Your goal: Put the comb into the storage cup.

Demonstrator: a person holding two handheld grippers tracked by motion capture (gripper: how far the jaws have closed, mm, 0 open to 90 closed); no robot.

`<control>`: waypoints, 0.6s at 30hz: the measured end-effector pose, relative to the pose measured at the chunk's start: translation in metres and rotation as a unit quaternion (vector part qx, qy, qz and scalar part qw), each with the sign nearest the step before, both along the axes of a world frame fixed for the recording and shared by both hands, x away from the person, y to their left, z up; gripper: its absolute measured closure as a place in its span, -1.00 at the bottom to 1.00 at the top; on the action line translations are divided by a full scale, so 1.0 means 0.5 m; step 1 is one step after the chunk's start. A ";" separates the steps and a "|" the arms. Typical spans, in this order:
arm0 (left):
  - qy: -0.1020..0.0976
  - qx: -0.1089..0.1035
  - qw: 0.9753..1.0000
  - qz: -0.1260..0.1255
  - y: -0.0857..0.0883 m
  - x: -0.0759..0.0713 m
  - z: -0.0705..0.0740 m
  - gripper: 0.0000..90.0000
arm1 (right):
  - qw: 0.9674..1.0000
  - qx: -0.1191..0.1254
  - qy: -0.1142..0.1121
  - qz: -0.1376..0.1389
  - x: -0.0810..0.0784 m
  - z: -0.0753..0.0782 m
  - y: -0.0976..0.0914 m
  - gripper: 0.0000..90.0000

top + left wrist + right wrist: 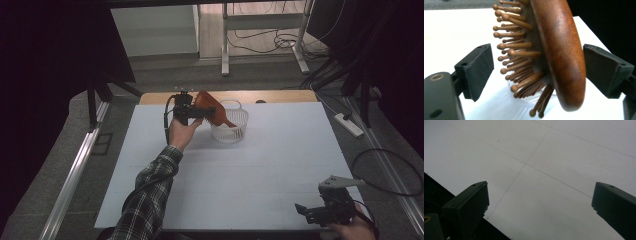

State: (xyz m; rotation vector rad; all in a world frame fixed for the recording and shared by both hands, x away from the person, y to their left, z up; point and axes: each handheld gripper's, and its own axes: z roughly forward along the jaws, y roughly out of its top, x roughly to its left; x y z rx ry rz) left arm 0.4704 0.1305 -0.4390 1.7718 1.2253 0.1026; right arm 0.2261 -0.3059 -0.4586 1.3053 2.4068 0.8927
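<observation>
Wooden hairbrush [559, 55] hung over white basket [231, 125] at far tabletop [280, 165], between parted jaws of left tool [202, 114]; release step, w/ withdrawal probably next. Right tool [306, 212] open, idle near-right.

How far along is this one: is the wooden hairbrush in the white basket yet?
Nearly done. The hairbrush already leans into the white basket, handle down inside it. In hand: the left tool brackets the brush head, pads clear of it on both sides. Left: drawing that tool away. The right tool idles open at the table's near edge.
</observation>
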 end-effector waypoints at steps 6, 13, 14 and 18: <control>-0.009 0.017 1.000 -0.016 0.011 -0.004 0.005 -0.80 | 1.000 -0.001 0.000 0.001 0.000 0.000 0.000 -0.97; -0.020 0.035 0.999 -0.031 0.017 -0.011 0.011 -0.87 | 1.000 0.000 -0.001 0.001 0.000 0.001 0.000 -0.97; -0.020 0.035 0.999 -0.031 0.017 -0.011 0.011 -0.88 | 1.000 0.000 -0.001 0.001 0.000 0.001 0.000 -0.97; -0.037 0.049 0.997 -0.041 0.020 -0.018 0.014 -0.91 | 1.000 -0.001 -0.001 0.001 -0.001 0.001 0.000 -0.97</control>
